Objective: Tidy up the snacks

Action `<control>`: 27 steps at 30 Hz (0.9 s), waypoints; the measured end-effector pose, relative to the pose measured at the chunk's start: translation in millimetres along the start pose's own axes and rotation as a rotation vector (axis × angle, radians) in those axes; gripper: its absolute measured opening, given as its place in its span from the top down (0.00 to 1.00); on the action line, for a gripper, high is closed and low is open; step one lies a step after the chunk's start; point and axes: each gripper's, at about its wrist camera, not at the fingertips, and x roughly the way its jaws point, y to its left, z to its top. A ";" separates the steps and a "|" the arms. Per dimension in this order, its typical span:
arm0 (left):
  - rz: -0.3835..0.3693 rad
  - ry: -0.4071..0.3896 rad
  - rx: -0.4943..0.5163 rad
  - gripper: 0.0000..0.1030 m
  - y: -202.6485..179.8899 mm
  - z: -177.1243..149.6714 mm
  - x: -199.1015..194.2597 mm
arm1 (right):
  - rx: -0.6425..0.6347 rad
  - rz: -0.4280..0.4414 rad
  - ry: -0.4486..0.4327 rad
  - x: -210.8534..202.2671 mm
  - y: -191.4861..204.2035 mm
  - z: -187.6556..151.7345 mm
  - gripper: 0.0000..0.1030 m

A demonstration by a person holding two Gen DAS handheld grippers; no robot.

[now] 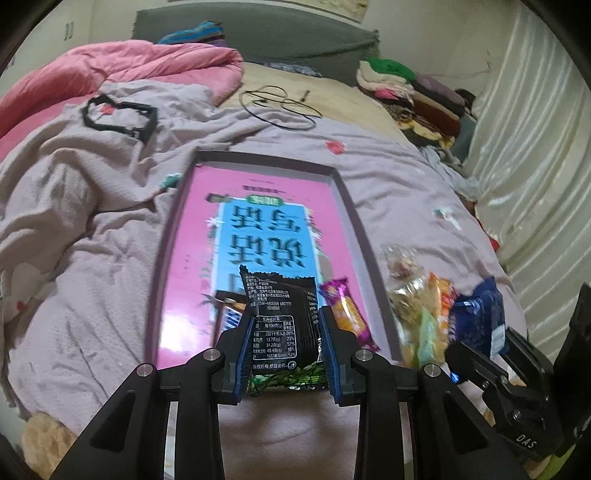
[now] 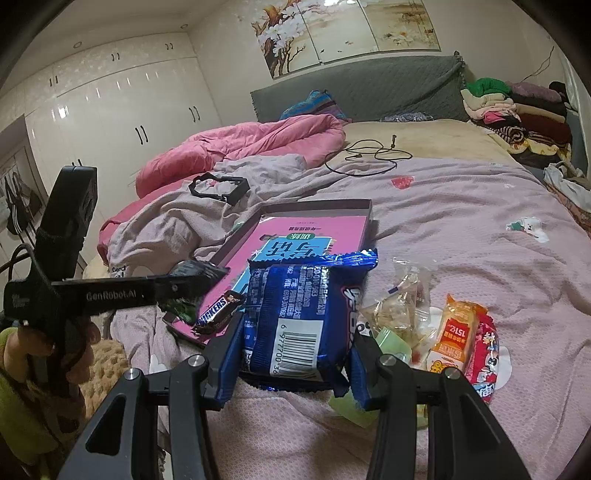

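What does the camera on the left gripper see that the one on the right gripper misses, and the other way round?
Only the left wrist view shows the black snack packet's printed back pinched in the left gripper, and a purple and orange snack bar lying in the tray.

Only the right wrist view shows the white wardrobe, the flower painting and a Snickers bar on the tray's near edge.

Both show the pink tray on the bed, the blue packet held by the right gripper, and the loose snack pile.
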 end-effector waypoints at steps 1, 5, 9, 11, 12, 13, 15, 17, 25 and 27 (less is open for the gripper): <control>0.007 -0.007 -0.011 0.68 6.0 1.7 -0.9 | 0.000 0.000 0.002 0.9 0.8 0.2 0.53; 0.049 -0.025 -0.039 0.68 25.9 5.6 -1.5 | -0.006 0.004 0.009 6.5 4.7 0.5 0.53; 0.068 -0.023 -0.059 0.68 38.8 6.7 2.0 | -0.012 0.009 0.019 13.6 8.5 1.6 0.53; 0.071 -0.019 -0.066 0.68 42.7 6.4 4.6 | -0.018 0.009 0.021 16.9 11.5 2.7 0.53; 0.068 -0.017 -0.068 0.68 42.9 5.7 4.8 | -0.021 0.008 0.023 18.2 12.7 3.0 0.53; 0.064 -0.015 -0.068 0.68 42.6 5.4 5.6 | -0.025 0.008 0.027 20.5 14.1 3.5 0.53; 0.041 -0.011 -0.060 0.68 39.2 4.6 7.0 | -0.032 0.007 0.033 25.5 16.7 4.2 0.53; 0.020 -0.006 -0.037 0.68 31.6 3.0 9.2 | -0.036 0.004 0.042 30.9 19.6 5.1 0.53; -0.044 0.043 0.029 0.68 5.6 -9.0 26.7 | -0.049 -0.021 0.088 48.7 21.0 2.1 0.53; -0.049 0.055 0.045 0.68 0.5 -12.7 32.0 | -0.048 -0.028 0.093 50.7 19.1 1.0 0.53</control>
